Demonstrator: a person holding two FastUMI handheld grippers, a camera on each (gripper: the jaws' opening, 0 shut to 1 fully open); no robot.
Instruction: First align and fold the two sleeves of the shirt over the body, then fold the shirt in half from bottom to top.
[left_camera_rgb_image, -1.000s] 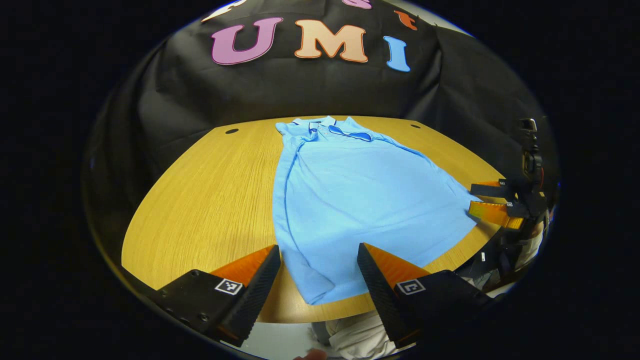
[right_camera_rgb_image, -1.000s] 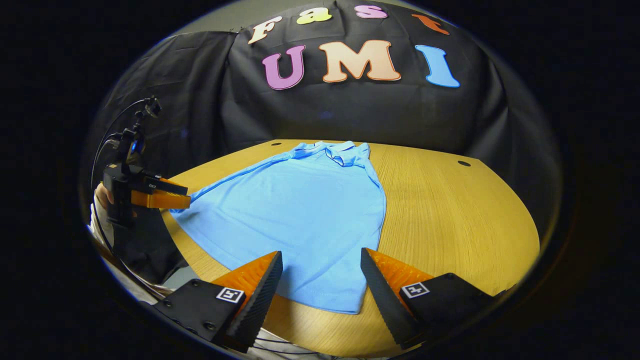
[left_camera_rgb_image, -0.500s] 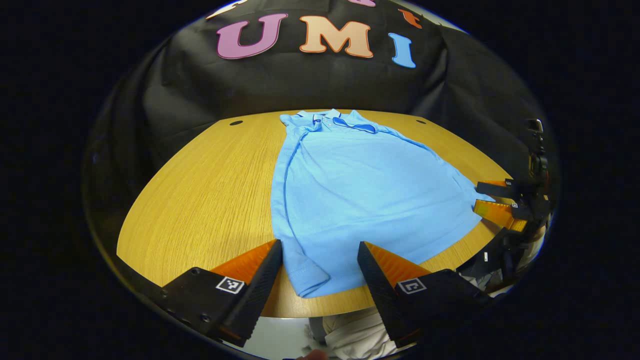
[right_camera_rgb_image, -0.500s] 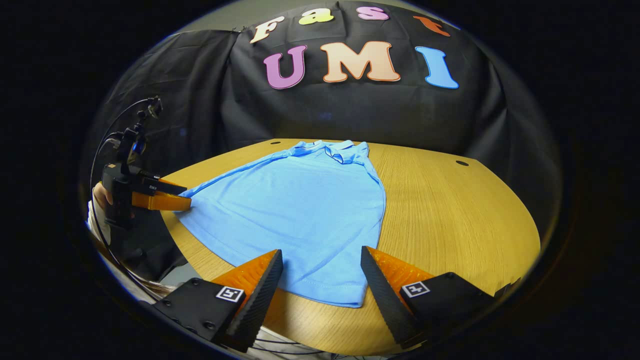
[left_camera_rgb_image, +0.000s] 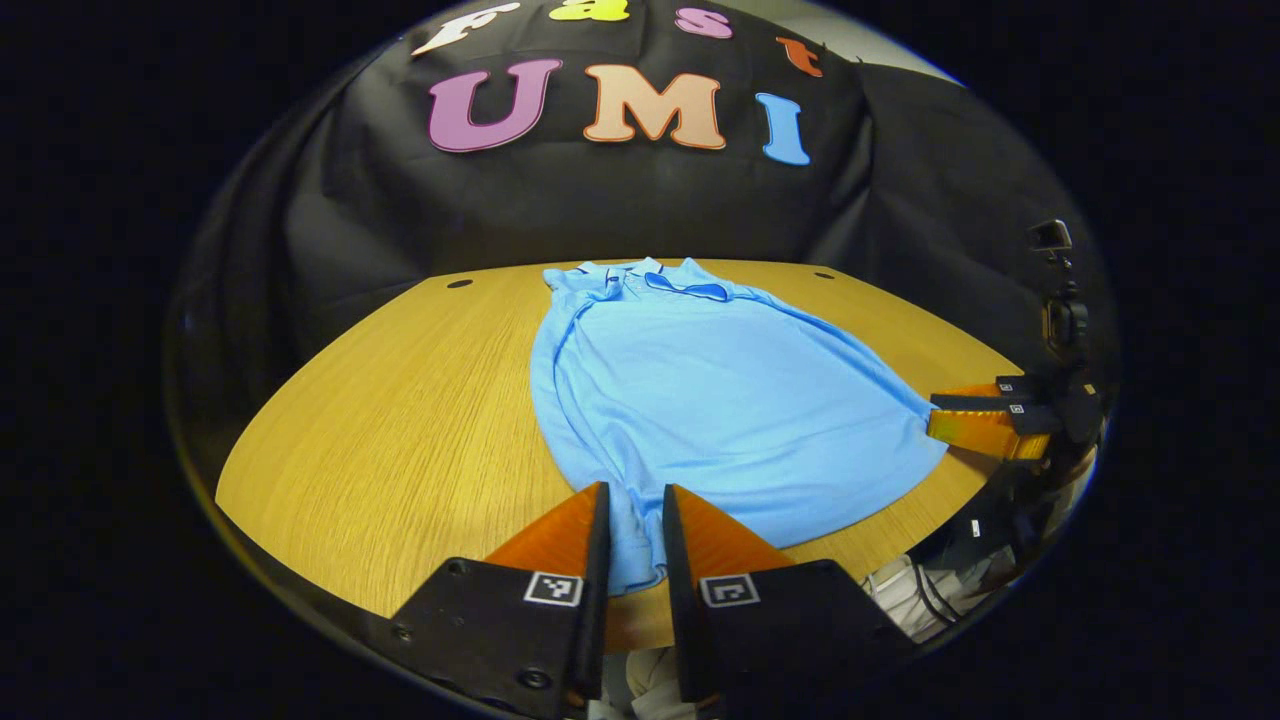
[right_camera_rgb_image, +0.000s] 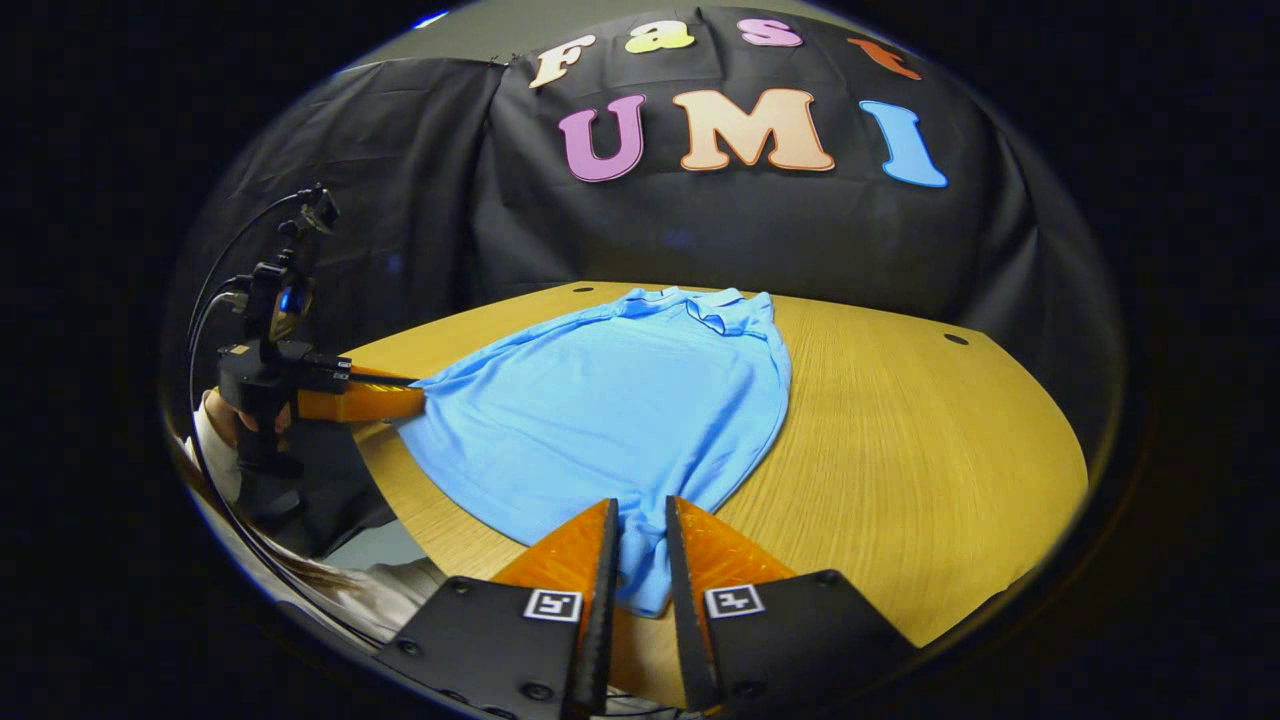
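On the round wooden table (left_camera_rgb_image: 400, 400) lies a light blue polo shirt (left_camera_rgb_image: 720, 400), collar (left_camera_rgb_image: 685, 285) toward the black cloth wall (left_camera_rgb_image: 600, 210), both sleeves folded in over the body. At the near edge, 2 grippers hold the hem corners. From the left gripper view, the left gripper (left_camera_rgb_image: 634, 515) has its fingers drawn nearly together, pinching the shirt's bottom-left corner, which bunches between them. From the right gripper view, the right gripper (right_camera_rgb_image: 640, 530) pinches the bottom-right corner the same way, cloth gathered in the narrow gap. Each gripper appears off to the side in the other's view, at the hem's edge. A hand (right_camera_rgb_image: 225, 425) grips the left gripper's handle.
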